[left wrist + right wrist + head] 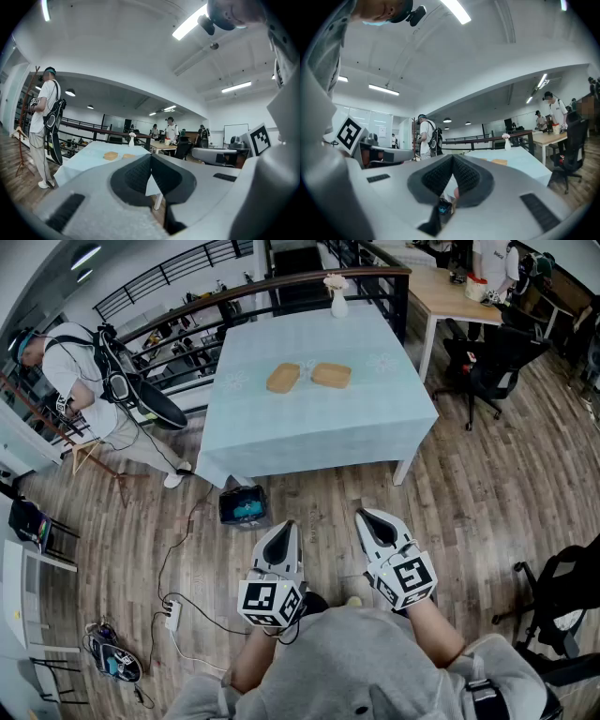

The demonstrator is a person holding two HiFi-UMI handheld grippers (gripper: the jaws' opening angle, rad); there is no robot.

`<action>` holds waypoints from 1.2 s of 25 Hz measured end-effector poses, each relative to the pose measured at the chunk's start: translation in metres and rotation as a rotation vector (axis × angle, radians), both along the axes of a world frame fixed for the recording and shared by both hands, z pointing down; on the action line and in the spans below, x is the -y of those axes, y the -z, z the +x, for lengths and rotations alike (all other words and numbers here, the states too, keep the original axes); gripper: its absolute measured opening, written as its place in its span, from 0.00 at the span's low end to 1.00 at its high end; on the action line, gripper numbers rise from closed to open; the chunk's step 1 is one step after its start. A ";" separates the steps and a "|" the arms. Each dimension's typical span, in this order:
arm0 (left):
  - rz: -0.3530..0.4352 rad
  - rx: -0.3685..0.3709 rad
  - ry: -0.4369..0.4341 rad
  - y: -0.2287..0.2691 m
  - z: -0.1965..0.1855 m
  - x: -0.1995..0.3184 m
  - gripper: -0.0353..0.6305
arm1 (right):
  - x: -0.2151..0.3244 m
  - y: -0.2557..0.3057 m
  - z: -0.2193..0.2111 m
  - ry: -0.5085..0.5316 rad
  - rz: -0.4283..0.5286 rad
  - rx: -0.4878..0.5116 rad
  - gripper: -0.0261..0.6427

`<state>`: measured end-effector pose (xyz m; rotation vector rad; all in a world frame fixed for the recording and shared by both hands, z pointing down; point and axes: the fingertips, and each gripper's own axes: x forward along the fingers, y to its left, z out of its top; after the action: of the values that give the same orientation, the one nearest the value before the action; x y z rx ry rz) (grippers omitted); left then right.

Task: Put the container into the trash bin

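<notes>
Tabletop (309,427) draped in smooth pale blue cloth carries two shallow tan containers (283,378), rounded rectangles with a wood-like finish, lying side by side near its middle and just apart from each other. One slim white vase (338,303) with pale blooms stands upright at the far edge. On the wood-plank floor (469,484), just off the cloth's near left corner, sits one small dark trash bin (228,512), box-shaped, with something teal inside; both containers lie well apart from it.

Low in the head view, the left hand-held gripper (286,527) and the right hand-held gripper (367,517) are held level side by side above the floor, each a grey moulded shell with ribbed black pads and one cube of square black-and-white markers at its rear. In each gripper view the two pads meet at their tips, pressed together with nothing held between them.

One black office chair (487,362) stands to the tabletop's right, and one person (84,381) in a white shirt, wearing a dark pack, stands beyond its left side.
</notes>
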<state>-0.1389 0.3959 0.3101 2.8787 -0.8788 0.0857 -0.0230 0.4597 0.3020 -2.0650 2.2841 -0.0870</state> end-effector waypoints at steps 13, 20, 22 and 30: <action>0.051 -0.013 -0.019 0.020 0.028 -0.017 0.08 | -0.017 0.011 0.025 -0.047 0.035 0.003 0.08; 0.045 -0.017 -0.051 0.015 0.036 -0.025 0.08 | -0.020 0.014 0.033 -0.070 0.055 0.008 0.08; 0.045 -0.018 -0.064 0.012 0.037 -0.028 0.08 | -0.019 0.014 0.031 -0.071 0.061 -0.001 0.08; 0.042 -0.015 -0.054 0.005 0.040 -0.010 0.08 | -0.003 0.006 0.032 -0.079 0.046 0.015 0.08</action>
<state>-0.0991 0.4060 0.3055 2.9378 -0.8101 0.0516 0.0094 0.4626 0.2956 -2.1221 2.1718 -0.0455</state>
